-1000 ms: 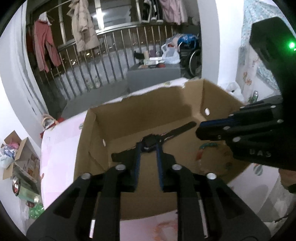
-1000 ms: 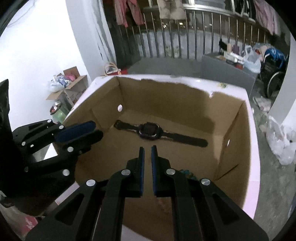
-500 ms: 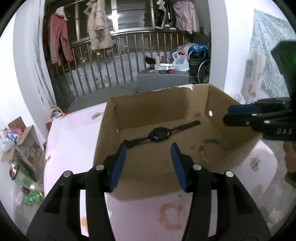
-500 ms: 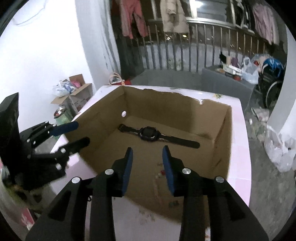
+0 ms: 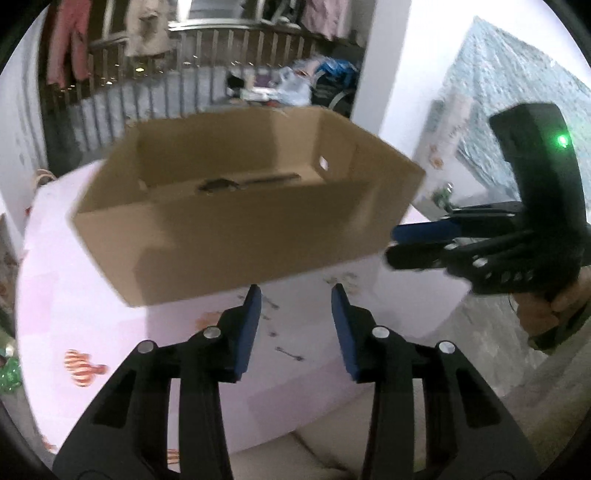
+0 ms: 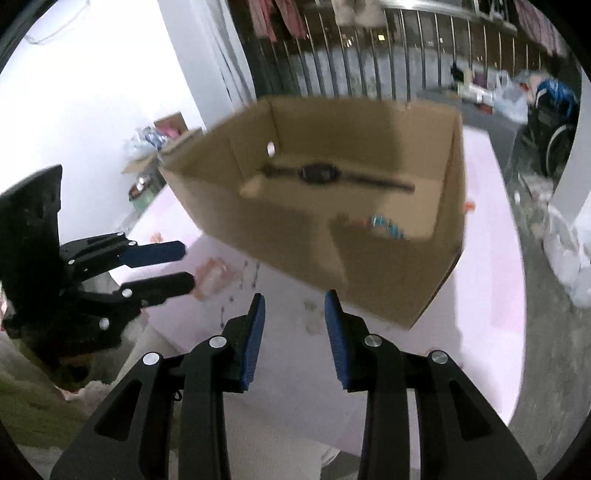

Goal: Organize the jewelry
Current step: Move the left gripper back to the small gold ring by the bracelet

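Observation:
A brown cardboard box point(image 5: 236, 229) point(image 6: 369, 258) stands on the pink table. Inside lie a black wristwatch point(image 5: 221, 184) point(image 6: 317, 173) and a coloured bead bracelet point(image 6: 388, 225). Small thin jewellery pieces point(image 5: 291, 354) point(image 6: 255, 277) are scattered on the cloth in front of the box. My left gripper point(image 5: 295, 295) hovers over those pieces, its jaws closing with nothing between them. My right gripper point(image 6: 295, 297) hangs open and empty before the box's near corner. Each shows in the other's view: the right gripper point(image 5: 406, 243), the left gripper point(image 6: 184, 266).
The pink patterned tablecloth point(image 5: 92, 295) ends at a near edge just below my fingers, with a pale cushion point(image 5: 332, 450) beneath. A balcony railing with hanging clothes point(image 5: 147, 29) stands behind. A small open carton point(image 6: 162, 136) sits on the floor at the left.
Both grippers have drawn back out of the box to the table's near side. Both opened from nearly shut. The watch stays lying in the box.

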{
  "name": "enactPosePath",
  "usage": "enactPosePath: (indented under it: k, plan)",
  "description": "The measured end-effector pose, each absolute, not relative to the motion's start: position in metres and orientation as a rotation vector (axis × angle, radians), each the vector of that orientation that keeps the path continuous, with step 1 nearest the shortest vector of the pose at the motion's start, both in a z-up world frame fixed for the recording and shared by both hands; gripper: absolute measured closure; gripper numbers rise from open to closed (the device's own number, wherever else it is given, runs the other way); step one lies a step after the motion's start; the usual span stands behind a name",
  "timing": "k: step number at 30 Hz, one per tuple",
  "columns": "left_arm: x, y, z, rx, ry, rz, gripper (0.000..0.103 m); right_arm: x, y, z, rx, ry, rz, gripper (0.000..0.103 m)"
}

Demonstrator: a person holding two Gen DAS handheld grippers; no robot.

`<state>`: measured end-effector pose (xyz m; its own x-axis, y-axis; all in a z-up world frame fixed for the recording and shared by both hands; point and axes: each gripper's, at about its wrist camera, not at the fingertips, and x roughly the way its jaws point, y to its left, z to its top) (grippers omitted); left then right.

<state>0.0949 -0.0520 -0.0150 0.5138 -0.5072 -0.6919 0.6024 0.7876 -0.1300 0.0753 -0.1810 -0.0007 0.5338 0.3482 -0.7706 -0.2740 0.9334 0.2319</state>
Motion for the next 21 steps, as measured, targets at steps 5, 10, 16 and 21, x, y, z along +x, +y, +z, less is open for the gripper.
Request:
enactPosePath:
  k: [5, 10, 16, 21]
  plan:
    - [0.102, -0.068, -0.056, 0.22, 0.899, -0.635, 0.066, 0.078, -0.178, -0.024, 0.096, 1.002, 0.367, 0.07]
    - [0.109, -0.053, -0.071, 0.241, 0.921, -0.539, 0.067, 0.079, -0.178, -0.033, 0.087, 1.02, 0.362, 0.07]
    - [0.123, -0.037, -0.074, 0.224, 0.909, -0.439, 0.067, 0.08, -0.178, -0.039, 0.09, 1.025, 0.368, 0.07]
    - [0.128, -0.039, -0.073, 0.2, 0.904, -0.437, 0.066, 0.083, -0.175, -0.037, 0.086, 1.02, 0.377, 0.07]
